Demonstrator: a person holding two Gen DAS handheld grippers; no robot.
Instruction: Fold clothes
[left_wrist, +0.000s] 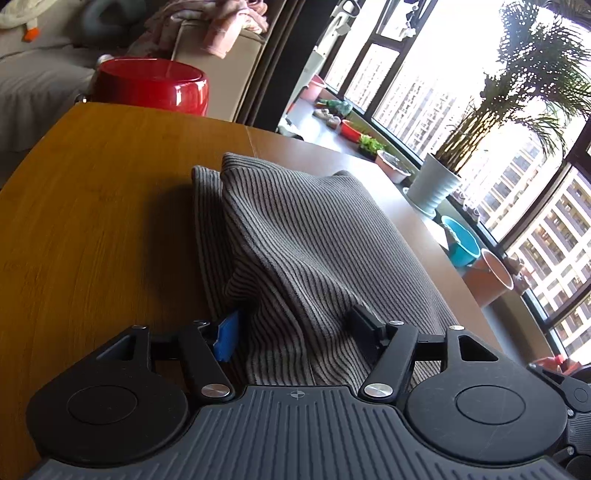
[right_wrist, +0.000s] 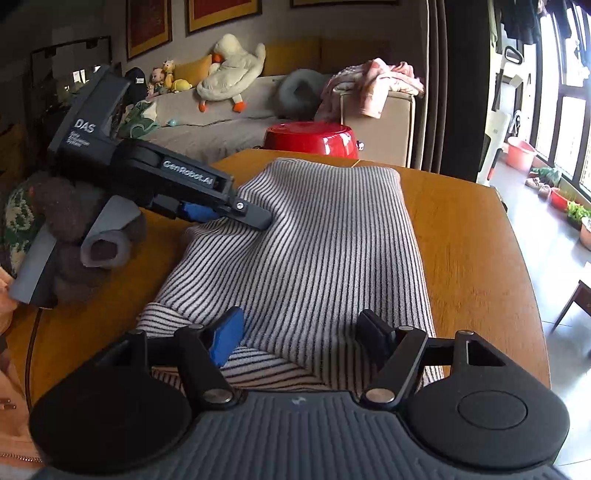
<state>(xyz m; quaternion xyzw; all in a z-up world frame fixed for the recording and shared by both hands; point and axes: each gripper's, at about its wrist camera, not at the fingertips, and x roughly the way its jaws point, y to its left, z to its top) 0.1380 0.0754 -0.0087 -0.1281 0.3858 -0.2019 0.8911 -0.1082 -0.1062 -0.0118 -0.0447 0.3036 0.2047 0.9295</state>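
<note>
Evidently both hand-held grippers (left_wrist: 295, 325) (right_wrist: 303, 332) spread apart over striped garment (right_wrist: 332, 240), wooden table (right_wrist: 461, 240).

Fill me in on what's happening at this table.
A person is folding a grey striped garment on a wooden table, using a handheld gripper in each hand. The left gripper presses on the garment's left edge, where the cloth bunches up. The right gripper is at the near edge with its fingers spread wide over the fabric. The garment already lies doubled into a long strip. A red tub stands beyond the table.

"DAS" and "GenRobot.AI" on left gripper (right_wrist: 236, 216) (small print unreadable)
</note>
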